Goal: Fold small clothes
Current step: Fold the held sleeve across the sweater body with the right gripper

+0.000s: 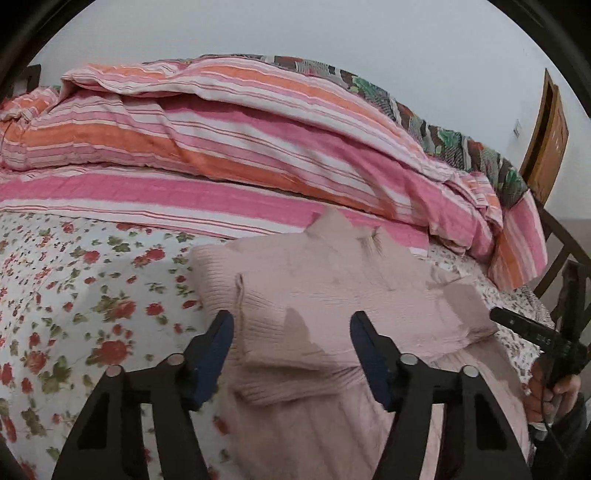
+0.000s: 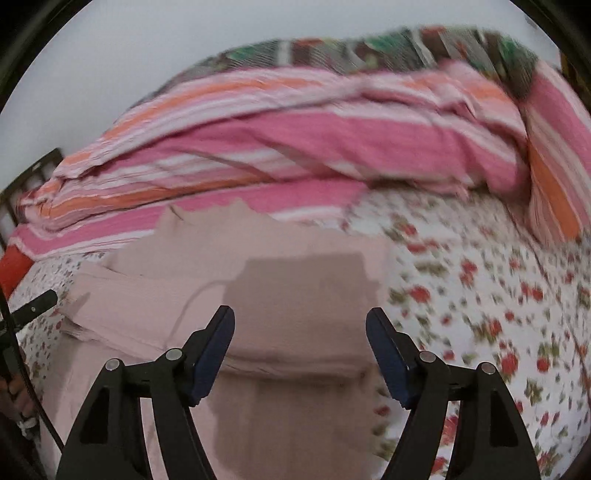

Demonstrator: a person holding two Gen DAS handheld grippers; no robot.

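left gripper (image 1: 291,332) and right gripper (image 2: 300,328) both spread, pinching nothing, over the folded pink ribbed garment (image 1: 332,280) lying mid-bed on the floral sheet (image 1: 74,295), striped pink-orange quilt (image 1: 221,147) heaped along the far edge, pale wall (image 1: 332,33), wooden door (image 1: 546,140) beyond.

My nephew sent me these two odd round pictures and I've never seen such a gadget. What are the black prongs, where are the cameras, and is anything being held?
A person holds a hand-held two-finger gripper in each hand, each with a wide-angle camera looking along its fingers. One picture comes from the left gripper, the other from the right gripper. Both hover with jaws open over a pink ribbed garment, partly folded on a flowered bedsheet. Neither holds anything. A striped quilt is heaped behind.
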